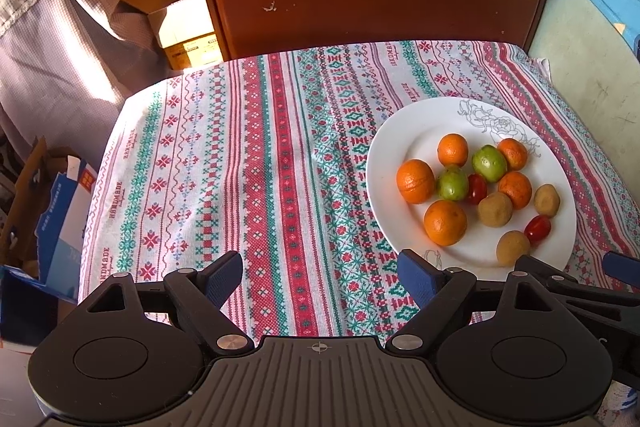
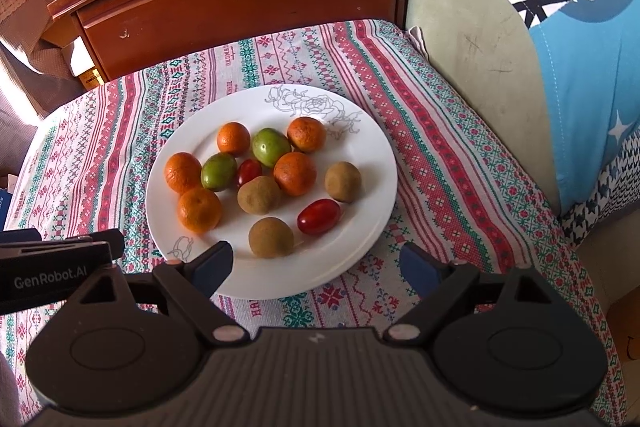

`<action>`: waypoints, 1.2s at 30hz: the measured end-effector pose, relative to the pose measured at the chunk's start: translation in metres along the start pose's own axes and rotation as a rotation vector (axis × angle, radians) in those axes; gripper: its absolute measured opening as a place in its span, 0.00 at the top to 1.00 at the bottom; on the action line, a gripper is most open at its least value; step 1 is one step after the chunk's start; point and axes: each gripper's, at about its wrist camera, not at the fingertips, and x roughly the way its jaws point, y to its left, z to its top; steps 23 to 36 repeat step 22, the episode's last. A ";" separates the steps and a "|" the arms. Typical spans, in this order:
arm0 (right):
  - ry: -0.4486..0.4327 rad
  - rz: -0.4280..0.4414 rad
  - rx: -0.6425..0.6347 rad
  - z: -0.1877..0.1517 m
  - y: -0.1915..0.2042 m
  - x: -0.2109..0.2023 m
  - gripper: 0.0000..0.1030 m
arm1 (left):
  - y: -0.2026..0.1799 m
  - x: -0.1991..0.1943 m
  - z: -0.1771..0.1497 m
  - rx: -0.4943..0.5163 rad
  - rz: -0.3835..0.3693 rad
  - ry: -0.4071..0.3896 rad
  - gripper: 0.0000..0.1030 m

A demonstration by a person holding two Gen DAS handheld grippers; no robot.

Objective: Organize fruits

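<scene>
Both grippers' jaws apart, holding nothing; left gripper [image 1: 320,277], right gripper [image 2: 316,265] near plate [image 2: 360,147] of fruits [image 2: 260,195].

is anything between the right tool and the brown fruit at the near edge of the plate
Nothing visible. The right tool is open and empty above the white plate's near rim, and the nearest brown fruit lies just beyond its tips. A red tomato sits close beside the fruit, not in the path.

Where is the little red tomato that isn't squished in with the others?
In the right wrist view it lies on the white plate, near its front right: the red tomato, between two brown fruits.
</scene>
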 end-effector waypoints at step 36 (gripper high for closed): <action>0.001 0.001 -0.008 -0.002 0.001 0.003 0.13 | 0.001 0.000 -0.001 0.014 0.020 -0.010 0.17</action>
